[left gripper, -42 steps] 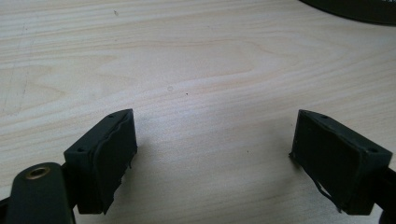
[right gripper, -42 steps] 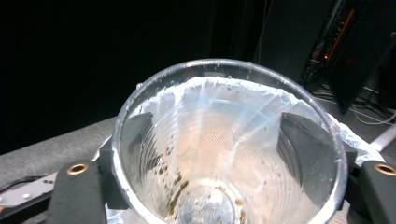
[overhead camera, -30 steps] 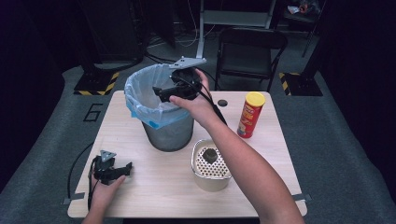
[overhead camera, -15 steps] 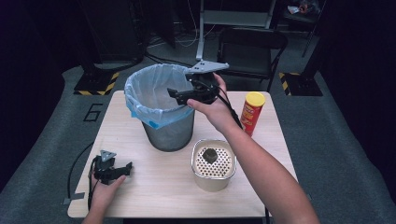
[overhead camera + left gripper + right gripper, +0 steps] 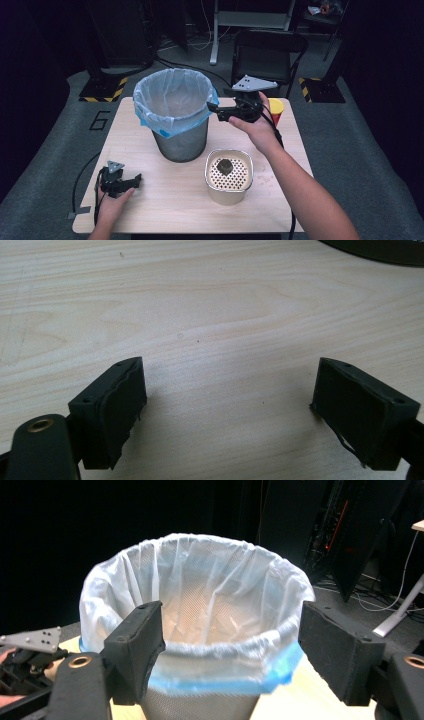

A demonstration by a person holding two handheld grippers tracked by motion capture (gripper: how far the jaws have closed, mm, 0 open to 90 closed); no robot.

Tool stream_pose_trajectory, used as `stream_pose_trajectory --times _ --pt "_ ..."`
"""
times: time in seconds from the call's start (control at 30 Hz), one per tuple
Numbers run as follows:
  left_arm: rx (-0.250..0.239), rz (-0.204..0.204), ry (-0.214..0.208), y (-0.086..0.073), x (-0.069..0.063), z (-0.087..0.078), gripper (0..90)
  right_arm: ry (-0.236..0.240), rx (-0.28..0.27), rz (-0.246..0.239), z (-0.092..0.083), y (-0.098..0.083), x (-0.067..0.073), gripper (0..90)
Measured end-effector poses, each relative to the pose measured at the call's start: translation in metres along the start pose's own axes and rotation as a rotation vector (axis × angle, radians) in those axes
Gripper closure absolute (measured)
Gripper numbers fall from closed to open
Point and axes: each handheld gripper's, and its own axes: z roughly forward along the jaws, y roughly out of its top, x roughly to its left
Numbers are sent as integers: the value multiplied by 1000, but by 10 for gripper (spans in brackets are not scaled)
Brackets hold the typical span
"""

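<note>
Pale wood makes up the table (image 5: pixel 150 200), and bare board is seen along its lower edge and across its left half. A mesh bin (image 5: pixel 180 142) lined with a translucent bag (image 5: pixel 170 100), blue at the folded-over hem, stands upright at the upper centre of the high view. Just right of the bin's rim, the right gripper (image 5: pixel 212 107) is held in the air with its jaws spread wide and nothing between them; in the right gripper view the bin (image 5: pixel 200 630) is framed between the two black jaws, with open space on either side. Below it, in the lower centre, a square perforated metal container (image 5: pixel 229 175) is seen with a small dark lump (image 5: pixel 224 165) inside, well clear of the table's front edge. A red can with a yellow lid (image 5: pixel 275 107) is partly hidden behind the right hand (image 5: pixel 255 127), near the table's right edge. At the lower left, the left gripper (image 5: pixel 135 179) is rested on the board, its jaws parted and empty over bare wood (image 5: pixel 210 340).
</note>
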Motion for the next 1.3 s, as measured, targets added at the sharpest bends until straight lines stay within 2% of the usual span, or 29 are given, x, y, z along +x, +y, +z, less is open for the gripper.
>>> stream_pose_trajectory --times 0.1,0.37,0.77,1.0,1.03,1.3 --pt "9 11 1 0 1 -1 135 -3 -1 -5 -5 -5 -1 254" --pt "11 7 -1 0 0 -1 135 -29 -4 -29 -15 -27 -7 254" --pt "10 6 -1 0 0 -1 135 -56 -1 16 -31 -55 -19 247" --pt "1 6 -8 -1 0 -1 135 -77 9 20 -45 -72 -25 241" --pt "8 17 -8 -1 0 -1 135 -82 13 30 -47 -75 -26 241" --pt "7 16 -9 -1 0 -2 135 -112 29 59 -60 -97 -41 241"
